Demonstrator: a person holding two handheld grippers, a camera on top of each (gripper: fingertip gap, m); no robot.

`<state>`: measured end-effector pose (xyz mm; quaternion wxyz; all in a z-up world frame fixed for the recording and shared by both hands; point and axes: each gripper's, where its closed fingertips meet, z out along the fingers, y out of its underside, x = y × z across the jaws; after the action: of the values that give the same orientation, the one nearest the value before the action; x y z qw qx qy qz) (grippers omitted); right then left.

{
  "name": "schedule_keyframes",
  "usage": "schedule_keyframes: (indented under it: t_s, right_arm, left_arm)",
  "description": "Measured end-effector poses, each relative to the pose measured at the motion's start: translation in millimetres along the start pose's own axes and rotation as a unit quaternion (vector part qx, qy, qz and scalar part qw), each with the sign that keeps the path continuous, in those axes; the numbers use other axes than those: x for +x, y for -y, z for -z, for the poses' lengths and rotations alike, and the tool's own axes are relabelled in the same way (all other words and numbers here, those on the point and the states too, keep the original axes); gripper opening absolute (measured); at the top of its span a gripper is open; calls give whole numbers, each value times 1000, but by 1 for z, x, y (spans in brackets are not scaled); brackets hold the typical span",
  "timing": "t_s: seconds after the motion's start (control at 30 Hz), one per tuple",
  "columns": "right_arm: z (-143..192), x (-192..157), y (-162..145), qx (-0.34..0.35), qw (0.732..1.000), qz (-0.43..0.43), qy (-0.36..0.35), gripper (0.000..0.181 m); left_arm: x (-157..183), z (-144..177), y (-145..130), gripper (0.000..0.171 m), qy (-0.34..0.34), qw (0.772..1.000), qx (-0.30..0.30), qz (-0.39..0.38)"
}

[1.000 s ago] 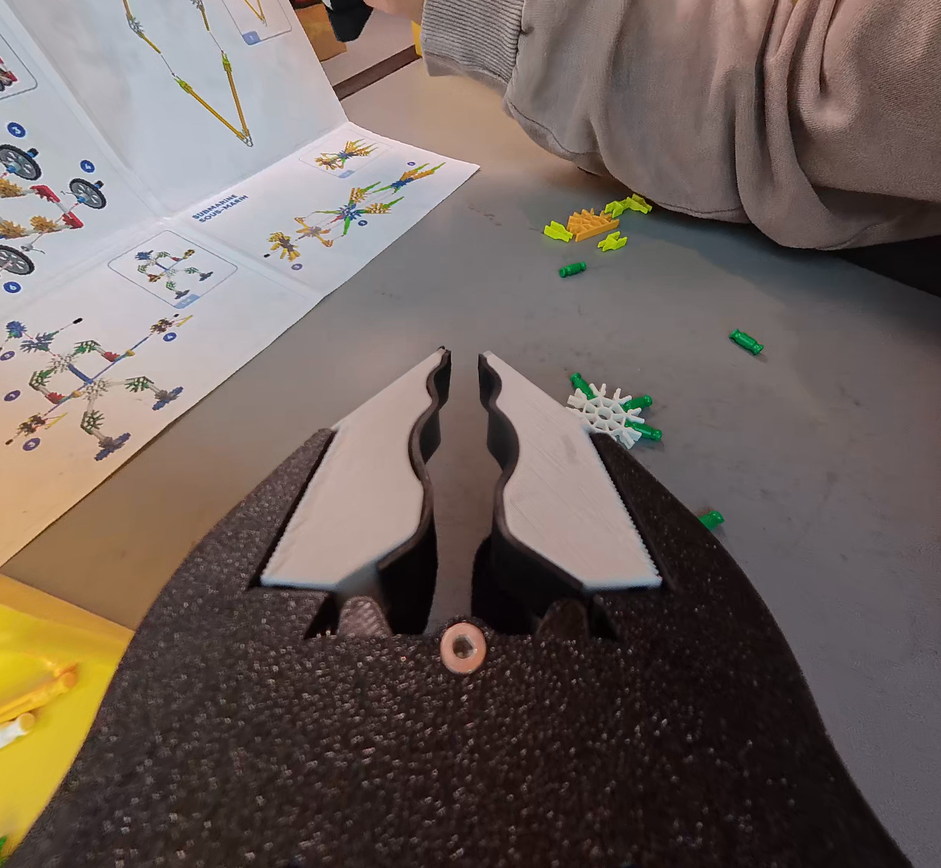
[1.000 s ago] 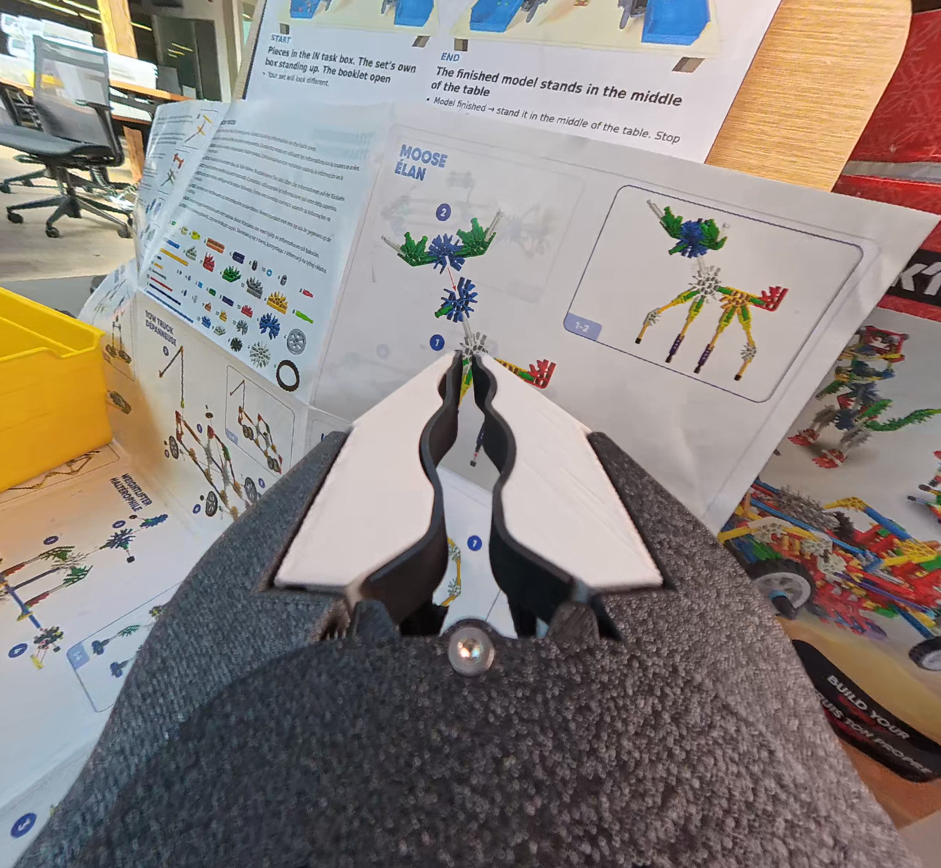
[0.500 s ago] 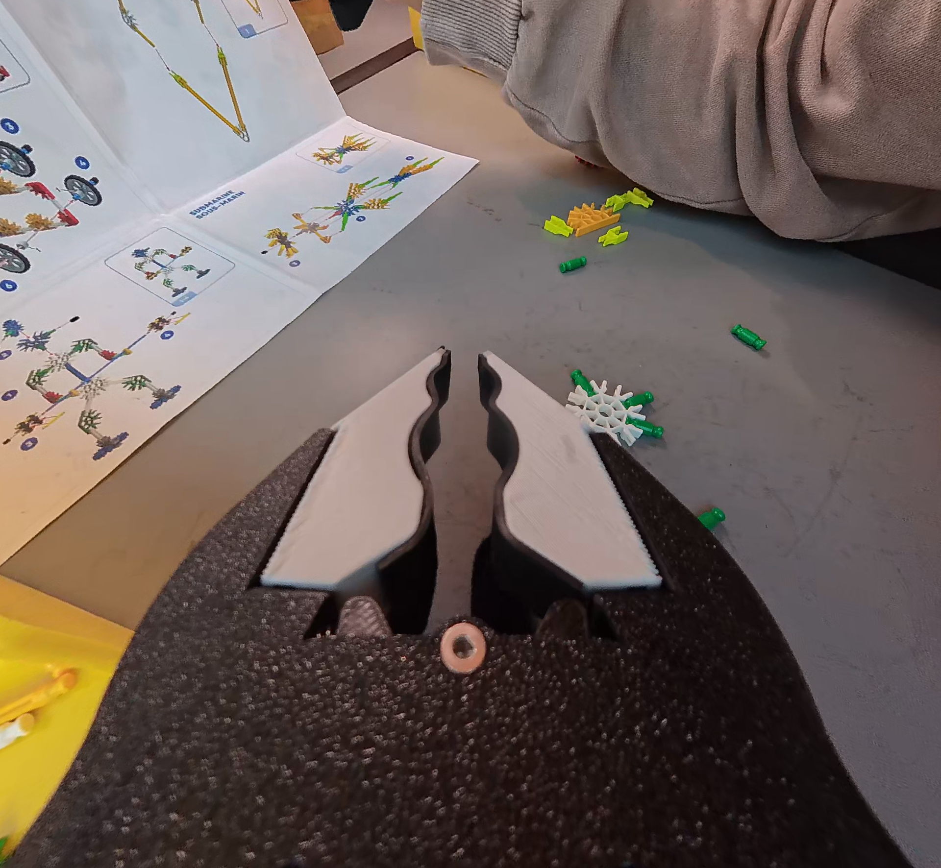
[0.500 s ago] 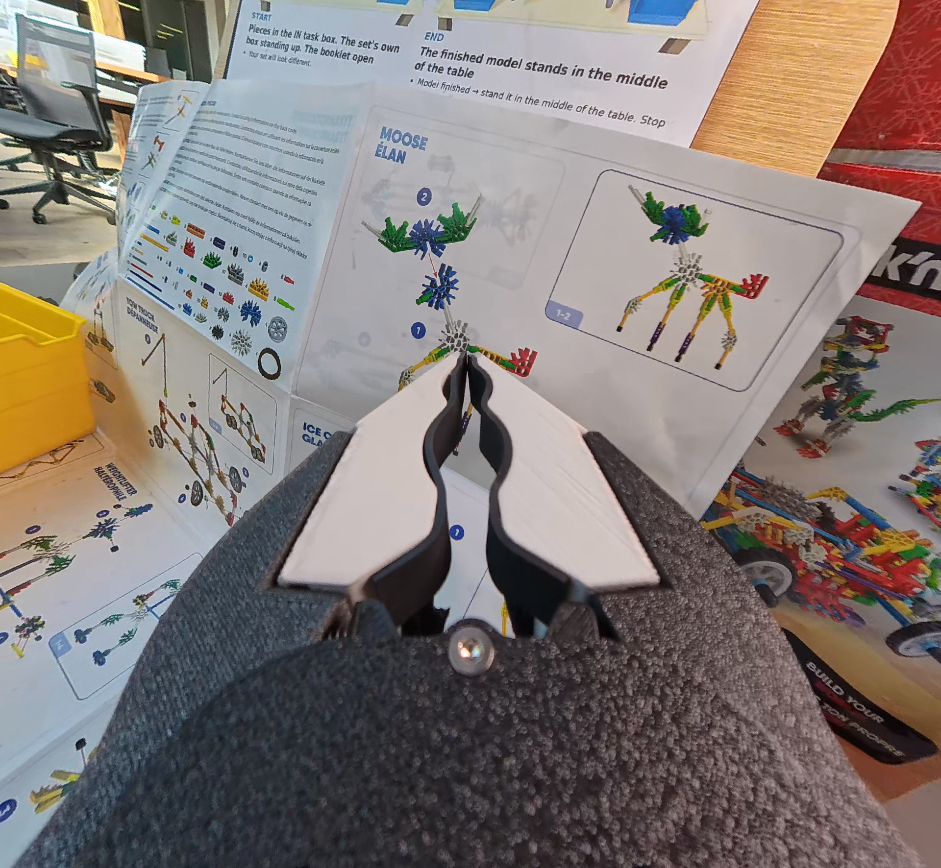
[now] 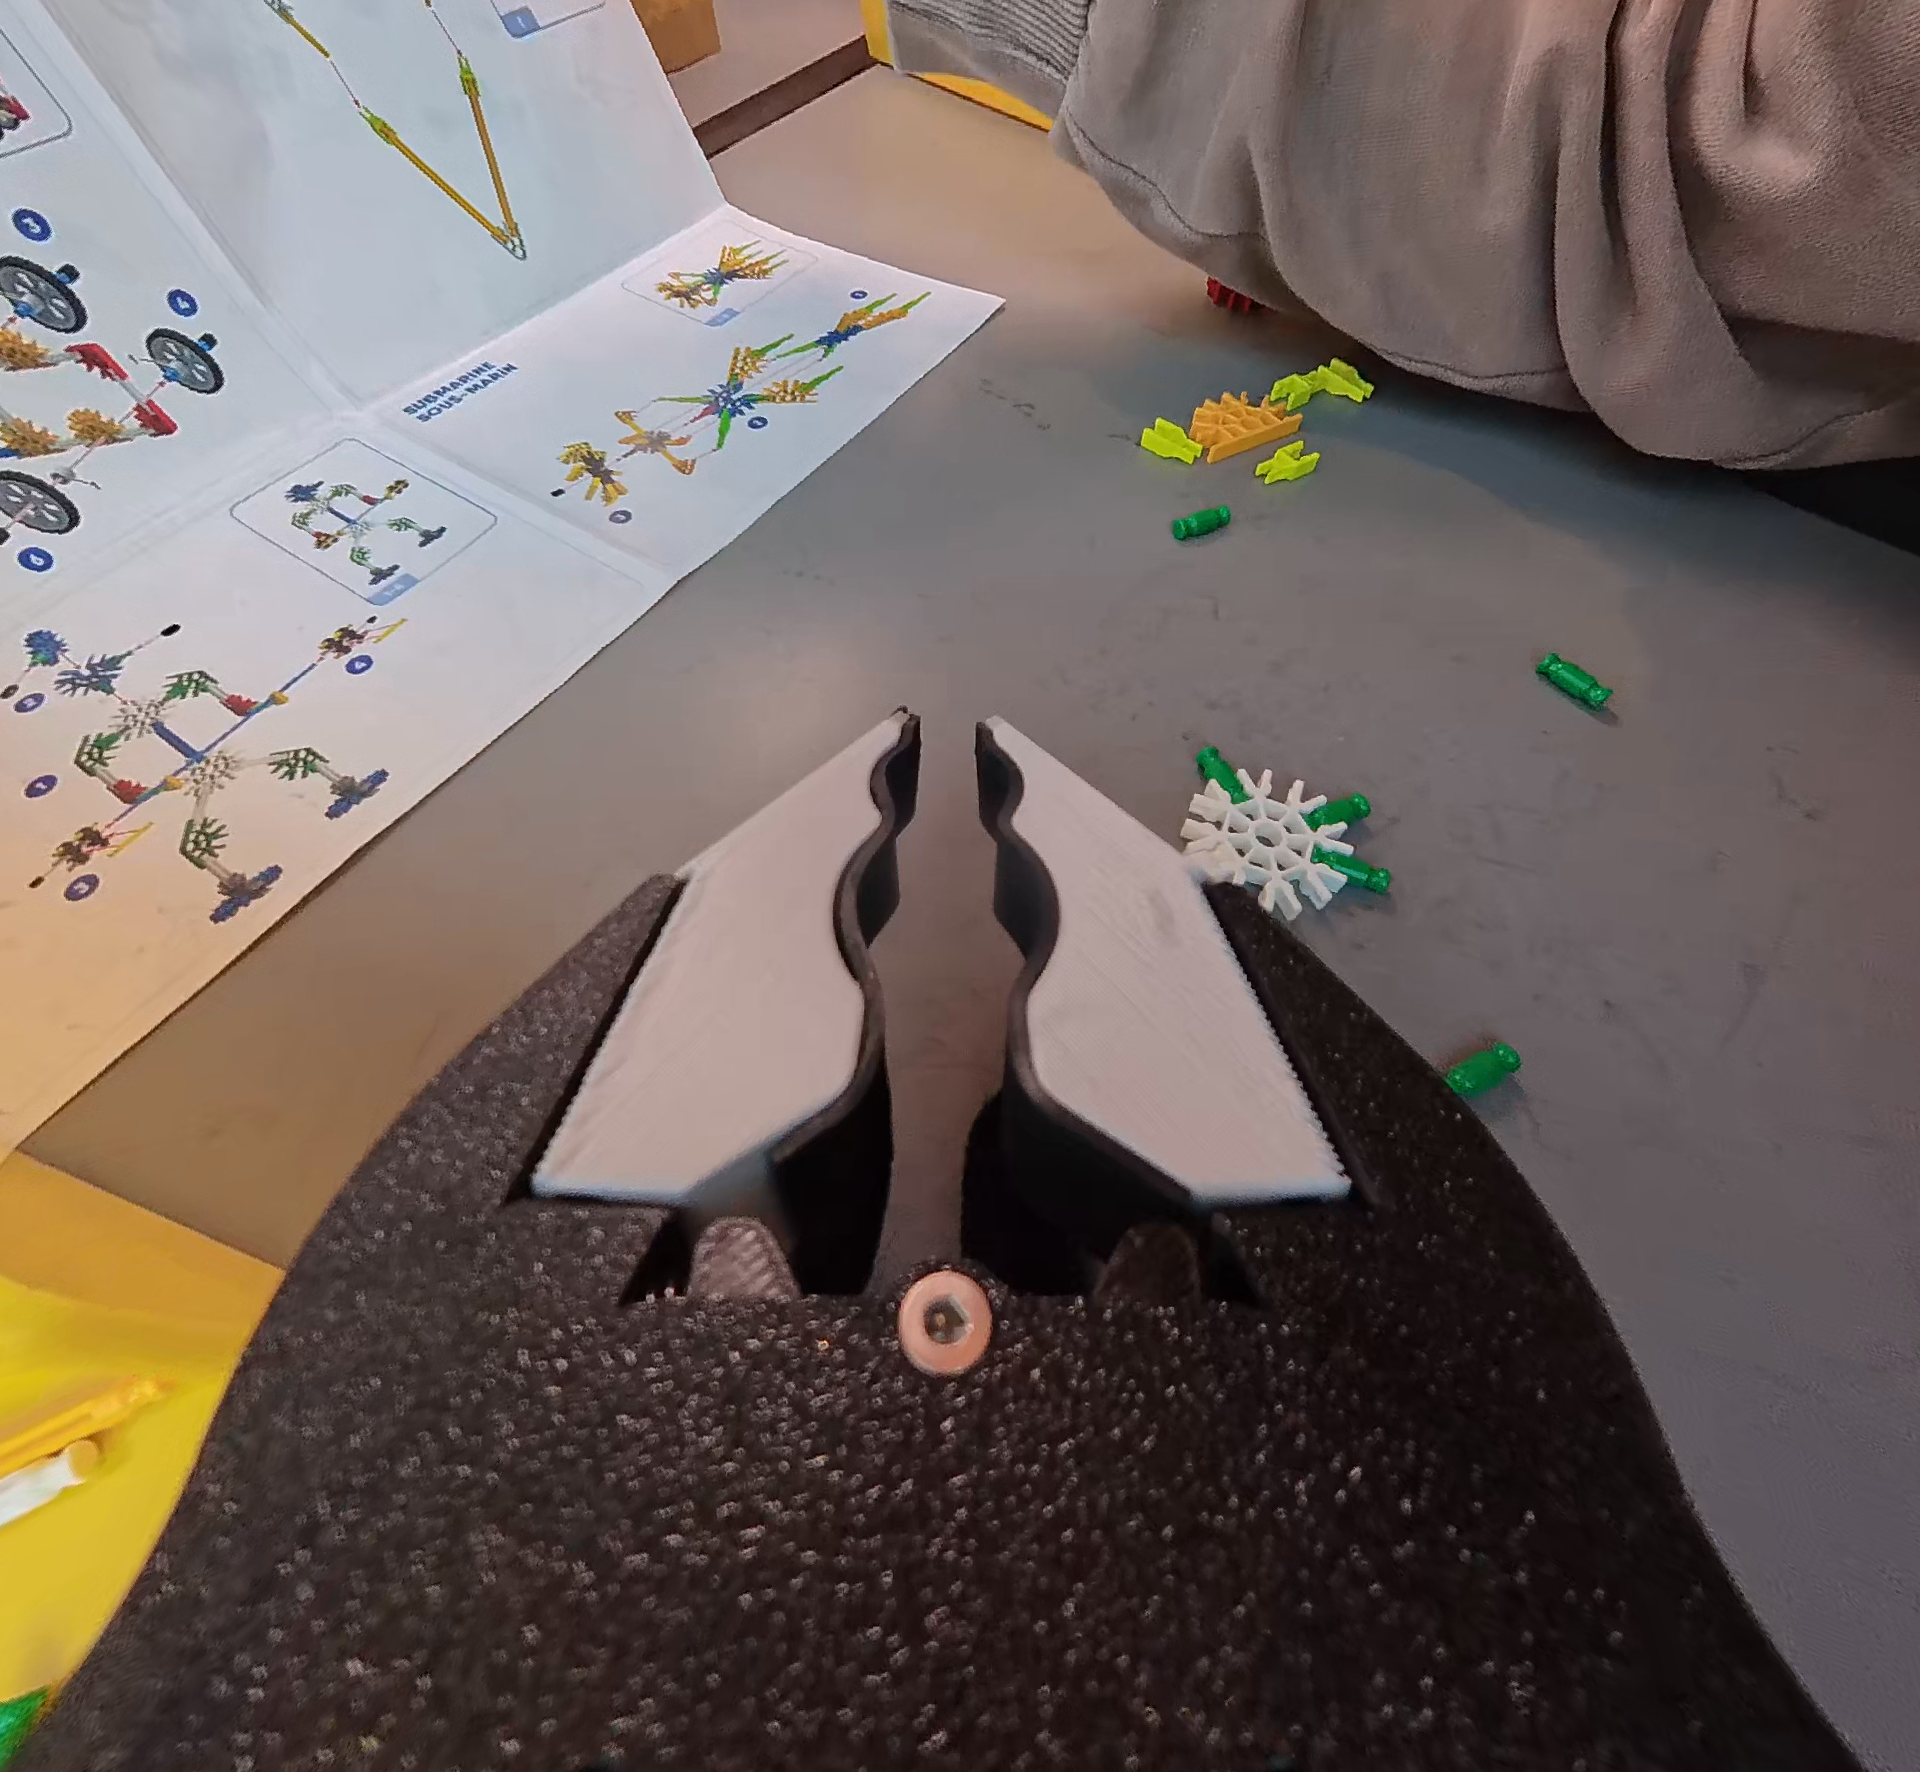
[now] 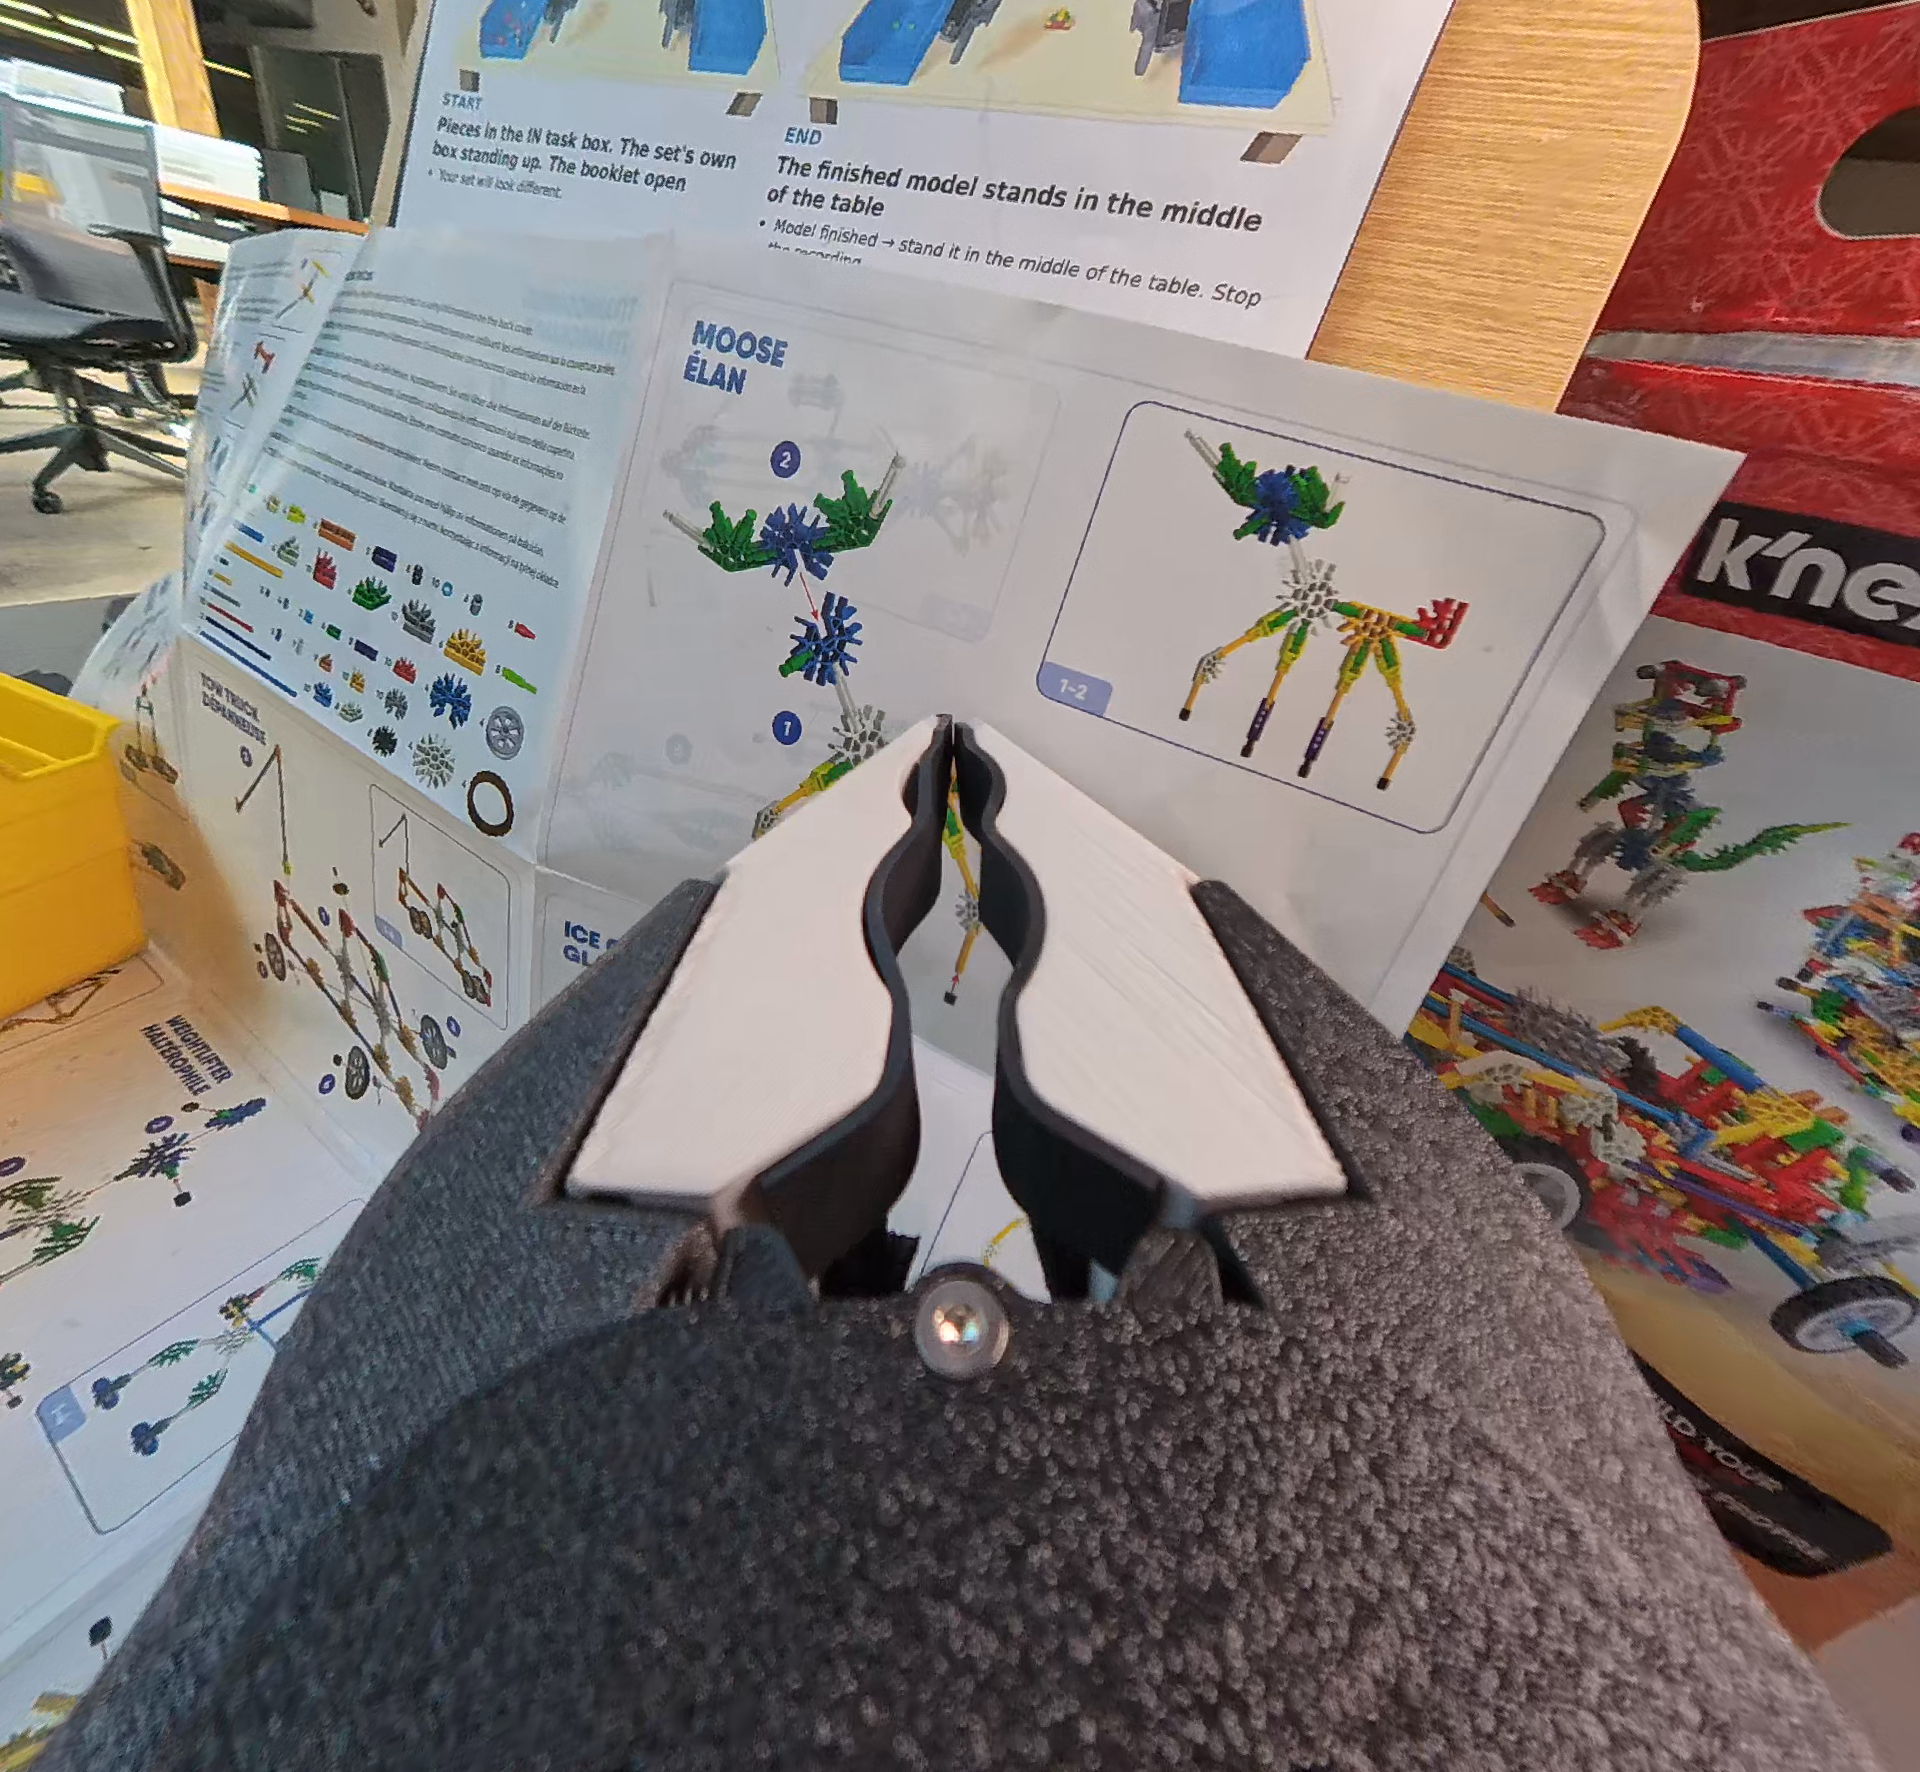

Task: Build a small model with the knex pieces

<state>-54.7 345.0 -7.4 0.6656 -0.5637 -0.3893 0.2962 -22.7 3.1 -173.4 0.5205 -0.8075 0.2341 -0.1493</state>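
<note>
Left tongs (image 5: pixel 947 730): slightly parted, narrow gap at the tips, nothing between them, low over bare grey worktop (image 5: pixel 1299 1307). Nearest thing is the white snowflake connector (image 5: pixel 1262 839), just beside the right-hand finger, not touching as far as I can tell. It lies flat with short green rods (image 5: pixel 1345 865) plugged into its rim slots, three or four of them.

Handling, as a judgement: small moulded plastic, light, stiff, fairly slick. Thin when flat, so it will likely skate if pushed from the side. Best hold looks like across the disc rim or on a protruding rod; the rods could pull out of the slots.

Loose green rods: one near the tongs body (image 5: pixel 1483 1068), one farther out (image 5: pixel 1574 680), one by the cluster (image 5: pixel 1201 522). Orange fan-shaped connector (image 5: pixel 1245 421) with lime clips (image 5: pixel 1317 382) touching it sits toward the far side, close to the grey sleeve (image 5: pixel 1507 143) resting on the worktop. A small red piece (image 5: pixel 1231 297) peeks out under the sleeve.

Instruction sheet (image 5: pixel 416 434) lies over the far-left part of the worktop, back half propped upright. Yellow bin (image 5: pixel 94 1359) at the near-left corner, with a yellow and a white rod inside.

Right tongs (image 6: pixel 951 727): tips meeting, closed on nothing, held up in front of the upright sheet (image 6: pixel 1039 527). Behind: printed card (image 6: pixel 935 60) on a wooden board (image 6: pixel 1507 164), red set box (image 6: pixel 1766 268) on the right, yellow bin (image 6: pixel 52 849) on the left.
</note>
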Motion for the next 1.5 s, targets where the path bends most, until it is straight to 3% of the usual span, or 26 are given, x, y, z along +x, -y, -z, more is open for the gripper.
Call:
schedule_keyframes:
  t_s: [0.33, 1.5]
  right_arm:
    - [-4, 13, -13, -17, 1000, -7, -17, 0]
    - [-7, 13, -14, -19, 999, -44, -7, 0]
  left_arm:
    - [-3, -1, -1, 11, 2, 1000, -5, 3]
    - [0, -2, -2, 11, -2, 1000, -9, -4]
